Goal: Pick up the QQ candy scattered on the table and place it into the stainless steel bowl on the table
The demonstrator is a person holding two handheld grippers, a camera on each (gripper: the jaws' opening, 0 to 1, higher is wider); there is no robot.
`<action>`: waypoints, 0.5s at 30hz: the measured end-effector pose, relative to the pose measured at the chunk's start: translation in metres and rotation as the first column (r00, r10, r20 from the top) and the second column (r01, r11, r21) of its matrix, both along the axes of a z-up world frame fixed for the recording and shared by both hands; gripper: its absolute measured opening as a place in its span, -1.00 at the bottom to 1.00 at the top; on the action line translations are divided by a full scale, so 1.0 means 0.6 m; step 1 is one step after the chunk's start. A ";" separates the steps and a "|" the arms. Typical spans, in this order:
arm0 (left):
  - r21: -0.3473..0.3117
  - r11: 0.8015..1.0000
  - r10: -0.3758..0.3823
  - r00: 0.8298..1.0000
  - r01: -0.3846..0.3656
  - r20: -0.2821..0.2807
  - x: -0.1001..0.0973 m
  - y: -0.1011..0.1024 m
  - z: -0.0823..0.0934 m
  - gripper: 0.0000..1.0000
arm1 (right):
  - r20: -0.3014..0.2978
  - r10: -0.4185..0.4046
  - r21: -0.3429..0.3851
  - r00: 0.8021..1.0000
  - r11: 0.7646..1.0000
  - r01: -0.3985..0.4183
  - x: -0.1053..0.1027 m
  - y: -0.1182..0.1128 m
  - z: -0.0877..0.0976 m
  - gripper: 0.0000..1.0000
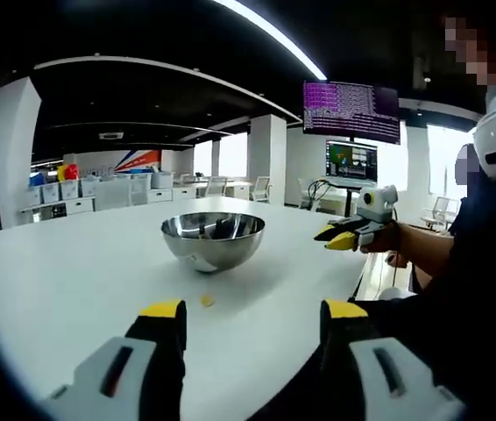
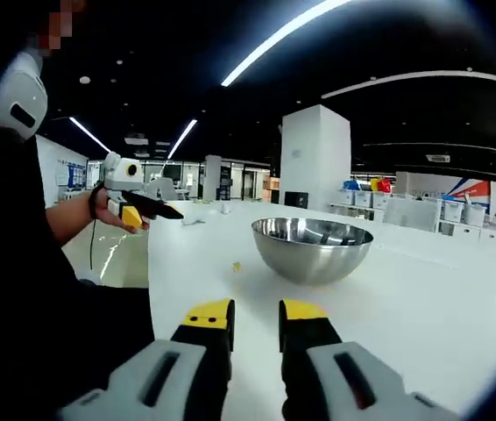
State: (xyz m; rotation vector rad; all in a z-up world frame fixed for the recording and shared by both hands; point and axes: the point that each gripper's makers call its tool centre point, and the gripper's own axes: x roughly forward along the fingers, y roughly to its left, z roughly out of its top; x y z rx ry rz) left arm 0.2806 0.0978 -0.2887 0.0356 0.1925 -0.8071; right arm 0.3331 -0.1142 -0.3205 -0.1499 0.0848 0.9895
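A stainless steel bowl [image 1: 213, 239] [image 2: 311, 248] stands on the white table [image 1: 73, 281] [image 2: 423, 307]. One small yellow QQ candy [image 1: 206, 301] [image 2: 237, 267] lies on the table just in front of the bowl. My left gripper [image 1: 253, 311] hovers low over the table short of the candy, its jaws wide open and empty. My right gripper [image 2: 257, 312] is also low over the table with a narrow gap between its jaws and nothing in them. Each gripper appears in the other's view, held off the table's side: the right [image 1: 331, 239], the left [image 2: 156, 213].
The person [image 1: 485, 263] [image 2: 20, 263] stands at the table's edge [image 1: 362, 272] [image 2: 149, 263]. Two screens [image 1: 350, 132] hang behind. Shelves with white bins [image 1: 64, 195] and a white pillar [image 2: 315, 158] are far back. A white scrap [image 2: 193, 221] lies on the far table.
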 end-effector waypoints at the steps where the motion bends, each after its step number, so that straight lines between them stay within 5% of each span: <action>1: 0.000 1.000 0.002 1.000 -0.002 -0.001 -0.001 0.003 -0.001 0.23 | 0.003 0.000 -0.013 1.000 1.000 0.000 0.004 0.007 -0.004 -0.58; 15: -0.020 0.999 0.035 0.999 -0.035 -0.011 -0.018 0.042 -0.008 0.23 | -0.019 0.101 -0.159 0.995 0.982 -0.103 0.066 0.226 -0.068 -0.58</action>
